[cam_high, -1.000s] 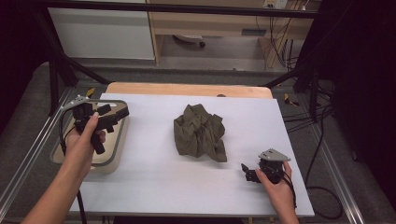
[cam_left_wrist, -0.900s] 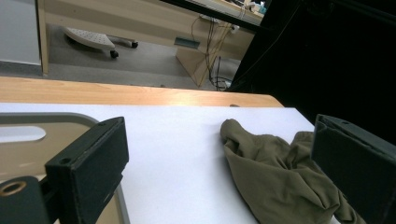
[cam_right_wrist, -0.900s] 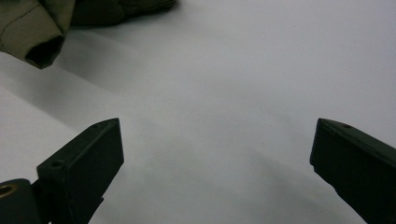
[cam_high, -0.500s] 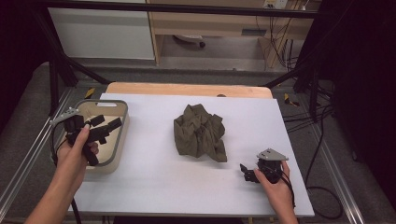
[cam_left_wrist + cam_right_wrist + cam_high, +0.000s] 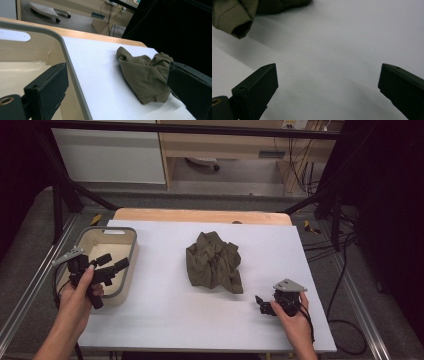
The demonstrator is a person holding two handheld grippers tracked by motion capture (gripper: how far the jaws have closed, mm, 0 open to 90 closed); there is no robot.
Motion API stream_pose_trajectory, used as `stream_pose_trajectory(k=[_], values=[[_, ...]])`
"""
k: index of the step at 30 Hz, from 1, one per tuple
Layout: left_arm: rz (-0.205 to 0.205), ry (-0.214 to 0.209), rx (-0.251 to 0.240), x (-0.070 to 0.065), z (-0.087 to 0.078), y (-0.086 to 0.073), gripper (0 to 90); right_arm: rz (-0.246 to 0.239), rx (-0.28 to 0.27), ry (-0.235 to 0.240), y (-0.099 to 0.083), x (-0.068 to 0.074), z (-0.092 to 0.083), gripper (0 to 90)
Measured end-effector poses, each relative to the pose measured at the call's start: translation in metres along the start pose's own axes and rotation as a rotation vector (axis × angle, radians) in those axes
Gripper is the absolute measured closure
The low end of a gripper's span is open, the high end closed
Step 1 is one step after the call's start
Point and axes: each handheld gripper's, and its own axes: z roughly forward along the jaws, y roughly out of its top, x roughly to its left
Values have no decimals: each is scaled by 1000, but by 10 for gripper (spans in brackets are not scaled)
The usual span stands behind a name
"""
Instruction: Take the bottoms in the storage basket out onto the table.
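Observation:
A crumpled olive-green garment (image 5: 214, 262) lies in the middle of the white table (image 5: 165, 310). It also shows in the left gripper view as the garment (image 5: 143, 73), and its sleeve cuff (image 5: 235, 17) appears at the top left of the right gripper view. My left gripper (image 5: 114, 265) is open, held over the right rim of a beige bin (image 5: 107, 242) at the table's left. My right gripper (image 5: 261, 304) rests low near the front right of the table, open, with nothing between its jaws and only bare tabletop ahead.
The beige bin (image 5: 30, 57) with a grey rim looks bare inside. A wooden strip (image 5: 200, 215) borders the table's far edge. Metal frame rails (image 5: 30, 285) run along both sides. Cables (image 5: 345, 270) lie on the floor at the right.
My left gripper has drawn back toward the person and down, from over the bin's far part to its near right rim. The right gripper has stayed almost still.

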Motion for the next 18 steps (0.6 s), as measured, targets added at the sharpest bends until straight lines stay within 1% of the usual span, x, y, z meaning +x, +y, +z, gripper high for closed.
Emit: stream_pose_trajectory(k=[5,7,8,10,12,17,18], values=[[24,-13,1,-7,-5,-7,41,-4,1,0,0,0,-1,33],[38,-24,7,-8,-6,-12,41,2,1,0,0,0,-1,33],[46,-29,17,-9,-5,-14,41,-1,0,-1,0,-1,-1,33],[60,-22,29,-10,-5,-18,41,1,3,-2,-1,-1,0,33],[62,-29,31,-11,-5,-21,42,-3,5,-1,0,-1,0,33],[112,-14,51,-17,-5,-27,42,-4,4,1,0,1,-1,32],[114,-15,55,-18,-6,-28,43,1,3,1,0,1,-1,30]])
